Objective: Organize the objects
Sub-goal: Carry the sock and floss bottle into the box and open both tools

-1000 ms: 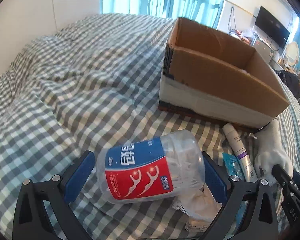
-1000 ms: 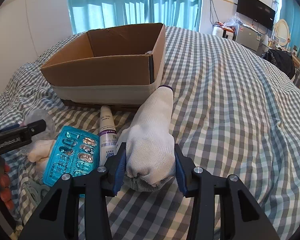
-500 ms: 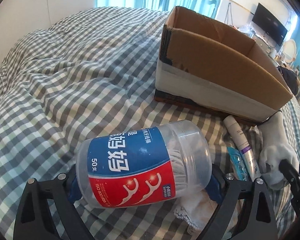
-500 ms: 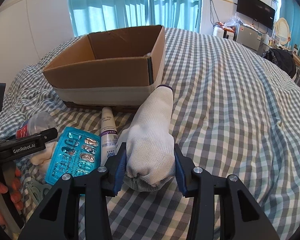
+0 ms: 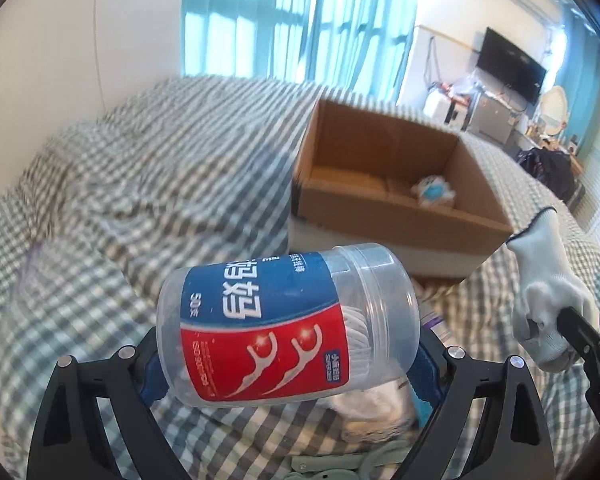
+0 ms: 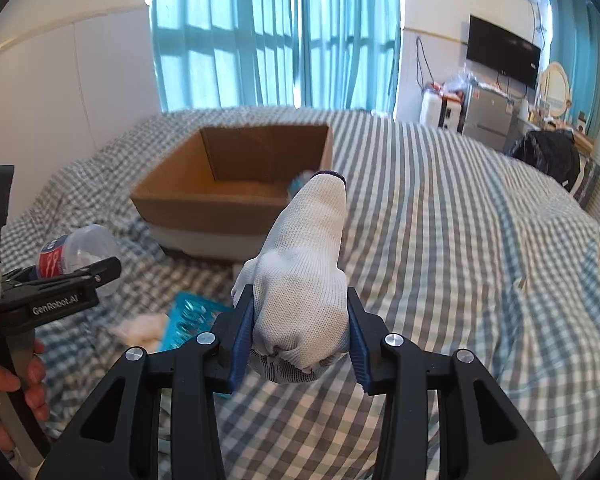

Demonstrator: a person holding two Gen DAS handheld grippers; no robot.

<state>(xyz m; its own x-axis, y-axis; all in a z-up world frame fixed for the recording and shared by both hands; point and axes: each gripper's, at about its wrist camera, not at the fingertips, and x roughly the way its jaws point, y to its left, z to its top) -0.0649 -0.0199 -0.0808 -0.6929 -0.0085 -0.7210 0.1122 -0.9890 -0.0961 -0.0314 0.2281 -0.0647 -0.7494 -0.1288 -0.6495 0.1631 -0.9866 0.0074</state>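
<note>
My left gripper point(image 5: 288, 356) is shut on a clear floss-pick jar point(image 5: 288, 320) with a blue and red label, held lying sideways above the bed. My right gripper point(image 6: 300, 332) is shut on a white knit glove point(image 6: 304, 272), lifted off the bed; the glove also shows in the left wrist view point(image 5: 548, 292). An open cardboard box point(image 5: 400, 184) stands ahead on the checked bed, with a small white and blue item point(image 5: 434, 192) inside. The box also shows in the right wrist view point(image 6: 236, 188), as does the jar point(image 6: 76, 252).
A teal blister pack point(image 6: 188, 316) and white cloth point(image 6: 140, 326) lie on the bed point(image 6: 460, 240) below the grippers. A tube's end point(image 5: 434, 316) peeks out by the jar. Curtained windows, a TV and furniture stand beyond the bed.
Both grippers have risen off the bed with their loads. The jar and the glove are now in the air, and the box's inside has come into view.
</note>
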